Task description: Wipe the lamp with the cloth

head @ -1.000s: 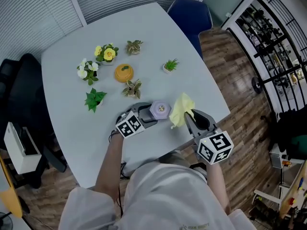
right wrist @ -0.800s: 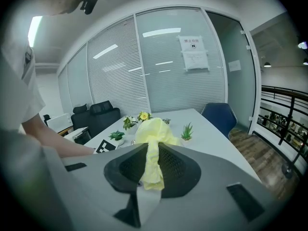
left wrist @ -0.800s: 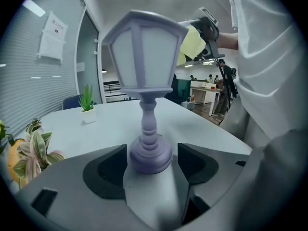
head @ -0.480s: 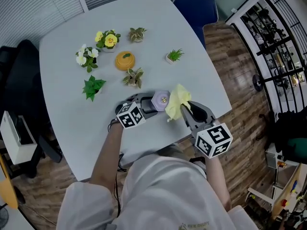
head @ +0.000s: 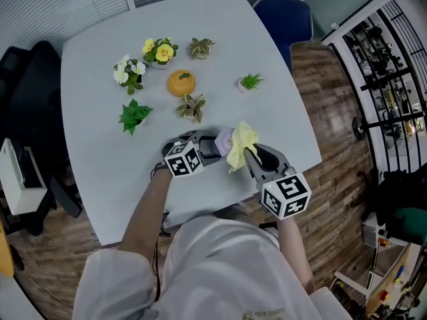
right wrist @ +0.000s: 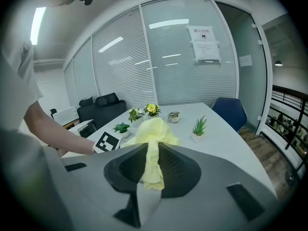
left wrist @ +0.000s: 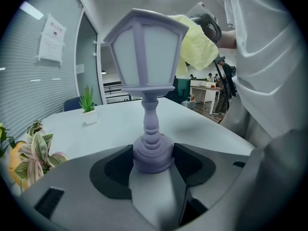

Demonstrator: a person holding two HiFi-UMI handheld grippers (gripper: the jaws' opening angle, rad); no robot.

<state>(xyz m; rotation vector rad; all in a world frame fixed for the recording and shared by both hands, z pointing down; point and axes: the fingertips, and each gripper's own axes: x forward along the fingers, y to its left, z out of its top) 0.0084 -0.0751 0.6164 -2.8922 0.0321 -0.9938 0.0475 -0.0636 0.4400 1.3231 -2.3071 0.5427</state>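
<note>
Overhead, the head view shows a pale grey table (head: pixel 100 179) with a person's two arms reaching onto it. The left gripper (head: pixel 213 144) lies low on the table with a small lilac lamp (head: pixel 224 139) standing between its jaws. The right gripper (head: pixel 248 153) holds a yellow cloth (head: pixel 240 142), which touches the lamp's right side. Small potted plants (head: pixel 135 115) and an orange pot (head: pixel 181 82) sit farther back, apart from the lamp. Next, the left gripper view: the lamp (left wrist: pixel 147 52) stands upright, its round base between the two dark pads (left wrist: pixel 113 165), which meet it on both sides; the jaws have just been closing and stand wide around it. The cloth (left wrist: pixel 197 42) presses against the lantern's top right edge. Last, the right gripper view: the jaws are closed tight on a fold of the cloth (right wrist: pixel 151 143), which bunches up above them.
</note>
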